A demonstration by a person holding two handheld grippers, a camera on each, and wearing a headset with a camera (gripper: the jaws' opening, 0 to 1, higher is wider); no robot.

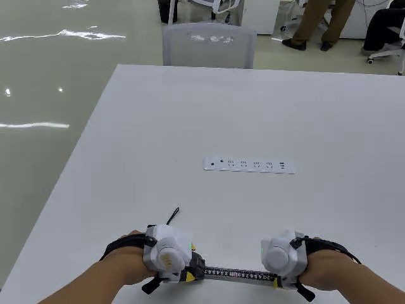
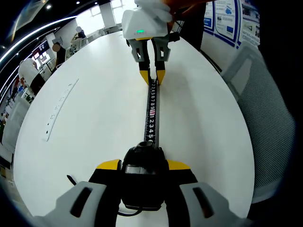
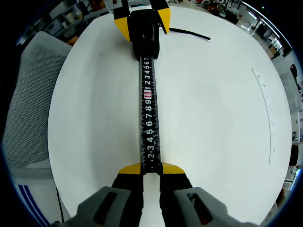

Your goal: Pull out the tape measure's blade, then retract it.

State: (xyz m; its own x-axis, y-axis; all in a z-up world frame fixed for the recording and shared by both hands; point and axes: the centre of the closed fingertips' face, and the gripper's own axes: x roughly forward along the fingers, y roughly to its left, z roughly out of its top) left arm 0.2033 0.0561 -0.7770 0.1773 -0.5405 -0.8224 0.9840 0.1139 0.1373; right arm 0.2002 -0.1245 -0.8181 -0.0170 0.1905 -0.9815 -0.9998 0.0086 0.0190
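A black tape measure case [image 2: 144, 170] sits clamped in my left gripper [image 2: 143, 166], near the table's front edge [image 1: 190, 271]. Its numbered blade [image 3: 148, 118] runs out flat over the white table [image 1: 253, 114] to my right gripper [image 3: 151, 169], which is shut on the blade's end. In the left gripper view the blade [image 2: 151, 113] stretches away to the right gripper [image 2: 152, 75]. In the head view the blade [image 1: 237, 274] spans the gap between the left gripper [image 1: 183, 273] and the right gripper [image 1: 276, 280]. The case's black wrist strap [image 1: 172, 216] trails on the table behind it.
A white power strip [image 1: 249, 165] lies in the table's middle. A grey mesh chair [image 1: 209, 45] stands at the far edge. People stand and sit at the back right [image 1: 323, 22]. The floor drops off to the left of the table.
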